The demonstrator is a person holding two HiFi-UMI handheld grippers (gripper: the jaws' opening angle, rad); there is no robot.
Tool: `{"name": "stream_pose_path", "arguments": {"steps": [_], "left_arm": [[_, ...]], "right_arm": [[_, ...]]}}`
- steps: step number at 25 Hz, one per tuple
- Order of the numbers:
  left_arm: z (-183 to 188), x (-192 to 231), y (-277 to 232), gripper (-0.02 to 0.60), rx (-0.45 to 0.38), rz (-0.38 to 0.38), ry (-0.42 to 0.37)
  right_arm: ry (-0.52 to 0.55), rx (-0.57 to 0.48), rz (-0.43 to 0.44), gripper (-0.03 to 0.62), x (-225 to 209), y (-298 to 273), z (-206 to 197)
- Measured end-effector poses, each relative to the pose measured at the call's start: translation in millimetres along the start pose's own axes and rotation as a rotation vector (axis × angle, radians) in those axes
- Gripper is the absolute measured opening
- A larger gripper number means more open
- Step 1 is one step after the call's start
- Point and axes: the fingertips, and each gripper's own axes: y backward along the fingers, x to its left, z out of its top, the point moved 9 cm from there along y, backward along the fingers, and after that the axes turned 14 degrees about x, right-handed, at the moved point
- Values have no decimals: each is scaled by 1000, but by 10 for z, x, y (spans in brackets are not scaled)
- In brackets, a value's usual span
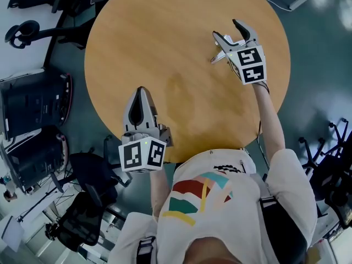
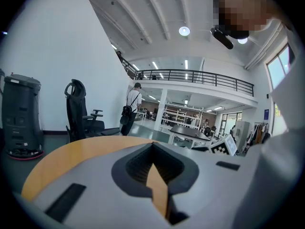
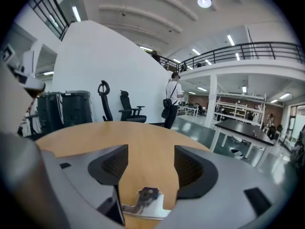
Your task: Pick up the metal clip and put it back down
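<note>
The metal clip (image 1: 218, 56) is a small silver piece low at the right side of the round wooden table (image 1: 165, 37). My right gripper (image 1: 226, 29) stands over it, open, jaws spread wide. In the right gripper view the clip (image 3: 145, 202) shows far back between the jaws of the right gripper (image 3: 151, 149), near the gripper's body, and neither pad touches it. I cannot tell whether it rests flat on the wood. My left gripper (image 1: 141, 91) is shut on nothing near the table's front edge; in its own view the left gripper (image 2: 153, 144) has its tips meeting over the tabletop.
Black office chairs (image 1: 33, 32) and dark machines (image 1: 33, 100) stand left of the table, more chairs (image 1: 88, 202) at the lower left. A person with a backpack (image 3: 171, 99) stands beyond the table's far edge.
</note>
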Motion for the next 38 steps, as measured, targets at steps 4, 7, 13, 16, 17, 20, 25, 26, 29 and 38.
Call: {"name": "stream_pose_path", "arguments": {"steps": [4,7,13,16,17,20,25,26,29,38], "left_arm": [[48,-52,211,43,-51,-9,7],[79,-69,451,43,-90,-17,32],[172,-82,852,43,-178,-38,34],[186,-160,996,43,-197,-58,13],[185,-186,1039,43,-201,-64,7],[157,-265,1161,43,-216,-79,-7],[150,-404,1333,43,-240,-98,-28],[155,-427,1362,43,-245,-101,-30],[157,-482,1445,43,-257,-101,-39],[122,-557,1551,43,-256,-93,-61]], "right_arm": [[45,-118,-7,297,168,591,311],[58,-221,-153,14,360,1156,436],[-24,-326,-20,14,1014,1838,481],[-11,-401,34,14,1330,2125,457],[-9,-421,43,14,1407,2214,456],[-11,-457,72,14,1580,2447,444],[52,-526,27,14,1747,2733,476],[57,-547,12,14,1757,2777,492],[63,-556,-10,14,1759,2880,470],[48,-521,56,14,1816,2960,310]]}}
